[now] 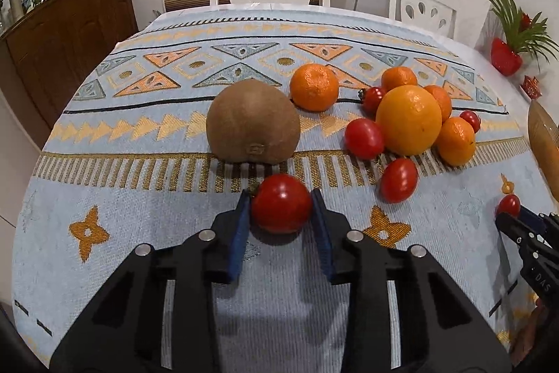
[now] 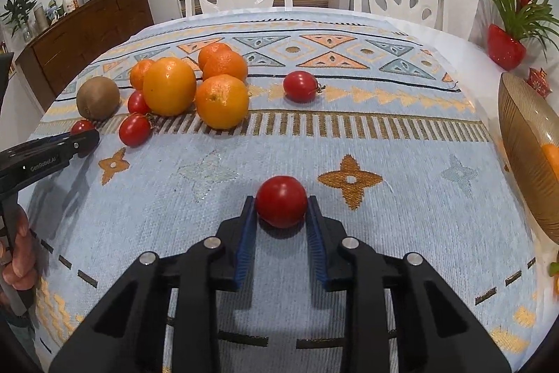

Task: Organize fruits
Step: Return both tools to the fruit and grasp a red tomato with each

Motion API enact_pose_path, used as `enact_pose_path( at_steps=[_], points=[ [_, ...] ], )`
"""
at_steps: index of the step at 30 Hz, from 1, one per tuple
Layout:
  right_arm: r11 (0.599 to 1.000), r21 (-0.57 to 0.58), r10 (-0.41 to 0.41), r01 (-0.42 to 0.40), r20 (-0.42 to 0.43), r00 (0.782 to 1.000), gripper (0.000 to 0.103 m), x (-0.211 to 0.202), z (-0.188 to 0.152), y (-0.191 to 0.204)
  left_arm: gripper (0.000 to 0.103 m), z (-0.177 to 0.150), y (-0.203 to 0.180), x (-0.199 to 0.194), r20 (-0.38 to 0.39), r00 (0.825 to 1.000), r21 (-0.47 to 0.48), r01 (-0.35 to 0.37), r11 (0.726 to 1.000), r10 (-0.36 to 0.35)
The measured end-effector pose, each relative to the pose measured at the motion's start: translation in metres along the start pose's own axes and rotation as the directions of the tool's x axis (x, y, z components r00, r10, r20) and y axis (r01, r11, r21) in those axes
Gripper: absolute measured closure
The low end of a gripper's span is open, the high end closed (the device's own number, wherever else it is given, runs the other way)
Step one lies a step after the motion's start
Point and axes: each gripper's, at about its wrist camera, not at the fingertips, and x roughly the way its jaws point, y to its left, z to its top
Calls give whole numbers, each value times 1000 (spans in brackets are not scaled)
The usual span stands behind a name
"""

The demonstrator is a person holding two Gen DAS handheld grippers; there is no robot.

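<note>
6 tomatoes (image 2: 135, 129), 4 tangerines (image 2: 222, 101) — 1 kiwi (image 2: 98, 97).

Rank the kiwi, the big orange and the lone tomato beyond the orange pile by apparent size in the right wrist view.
1. big orange
2. kiwi
3. lone tomato
All three lie at a similar distance, so the order looks reliable.

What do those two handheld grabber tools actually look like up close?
Both are alike: the left gripper and the right gripper are matte black plastic, with angular forked arms joined by round silver pivot pins. The jaws are lined with ribbed blue pads. Seen side-on from the right wrist camera, the left one carries small white "GenRobot.AI" lettering. No cables or sleeves show.
</note>
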Motion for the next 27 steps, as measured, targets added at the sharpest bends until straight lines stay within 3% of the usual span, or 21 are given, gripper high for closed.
enact_pose_path(
  at_steps=[11, 27],
  points=[
    [1000, 2, -1, 1, 20, 1000, 75, -4, -1, -1, 70, -2, -1, -13, 75, 996, 11, 57, 998, -57],
    [1000, 2, 13, -13, 73, 997, 75, -14, -3, -2, 71, -5, -1, -19, 100, 994, 11, 33, 999, -34]
  ],
)
